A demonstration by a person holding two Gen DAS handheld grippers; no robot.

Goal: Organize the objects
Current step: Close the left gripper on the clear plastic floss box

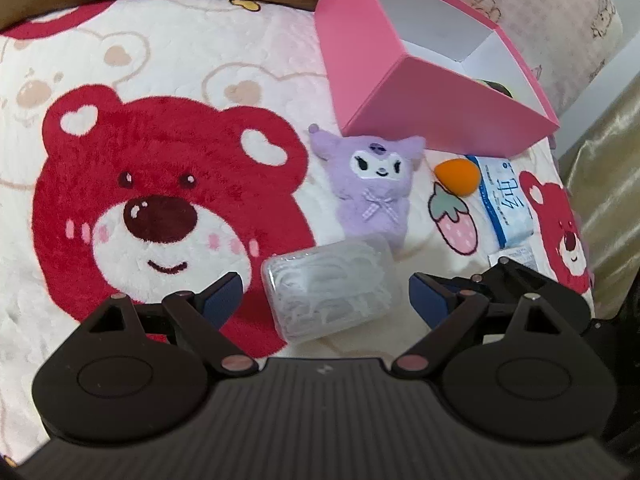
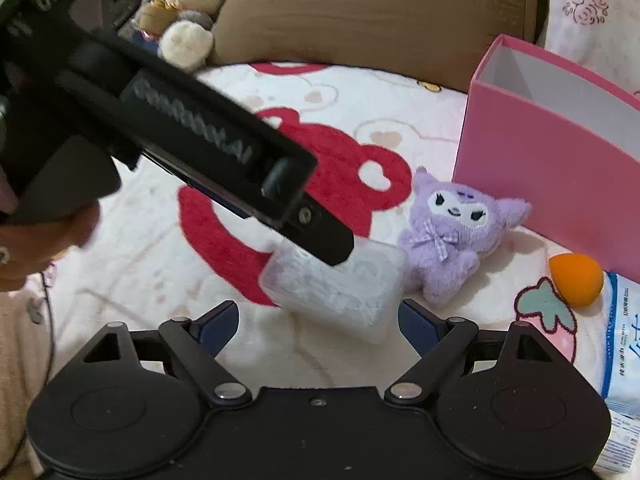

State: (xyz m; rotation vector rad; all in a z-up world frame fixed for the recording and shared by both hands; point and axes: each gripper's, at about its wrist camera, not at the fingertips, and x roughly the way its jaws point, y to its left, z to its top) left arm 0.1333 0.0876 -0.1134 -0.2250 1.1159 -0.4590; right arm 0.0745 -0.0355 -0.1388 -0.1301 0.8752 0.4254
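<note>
A clear plastic box of white floss picks (image 1: 328, 290) lies on the bear-print blanket (image 1: 160, 80), between the open fingers of my left gripper (image 1: 326, 298). In the right wrist view the same box (image 2: 340, 288) lies just ahead of my open, empty right gripper (image 2: 318, 322), with the left gripper's body (image 2: 200, 136) reaching over it from the upper left. A purple plush toy (image 1: 374, 186) (image 2: 452, 236) lies just beyond the box. An orange sponge (image 1: 458, 174) (image 2: 576, 278) and a blue-white tissue pack (image 1: 506, 200) (image 2: 622, 344) lie to the right. An open pink box (image 1: 404, 92) (image 2: 540, 168) stands behind them.
A brown pillow (image 2: 360, 12) and a grey stuffed rabbit (image 2: 196, 4) lie at the back of the bed. A floral pillow (image 1: 540, 4) sits behind the pink box. A dark item (image 1: 496, 88) shows inside the pink box. A hand (image 2: 44, 248) is at left.
</note>
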